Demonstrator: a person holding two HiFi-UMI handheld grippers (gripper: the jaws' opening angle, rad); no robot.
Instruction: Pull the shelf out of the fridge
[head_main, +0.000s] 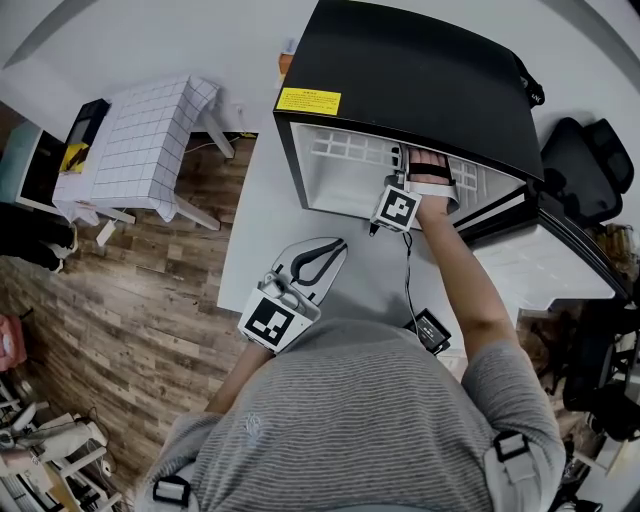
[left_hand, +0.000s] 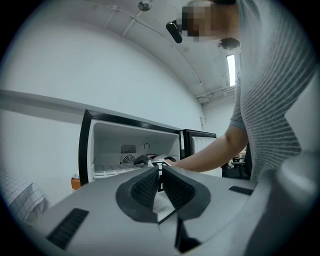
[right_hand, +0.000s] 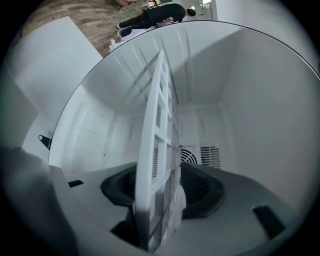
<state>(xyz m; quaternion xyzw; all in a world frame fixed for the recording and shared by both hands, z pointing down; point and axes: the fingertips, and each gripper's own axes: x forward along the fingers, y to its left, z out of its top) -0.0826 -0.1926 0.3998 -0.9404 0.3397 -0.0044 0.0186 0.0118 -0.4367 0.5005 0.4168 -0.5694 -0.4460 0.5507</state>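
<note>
Wood floor (head_main: 110, 300) spreads at nine o'clock. A white tabletop (head_main: 250, 240) carries the black fridge (head_main: 420, 80) at one o'clock, its door (head_main: 555, 265) open. The white shelf (right_hand: 157, 150) sits inside the fridge, pinched by the right gripper (right_hand: 167, 187). At seven o'clock, the left gripper (left_hand: 160, 175) has its jaws pressed together, empty.

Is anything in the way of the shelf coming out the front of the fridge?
Nothing visible blocks it. The door is swung open, the right tongs clamp the shelf, and the left tongs, shut, are over the table, short of the fridge opening.
</note>
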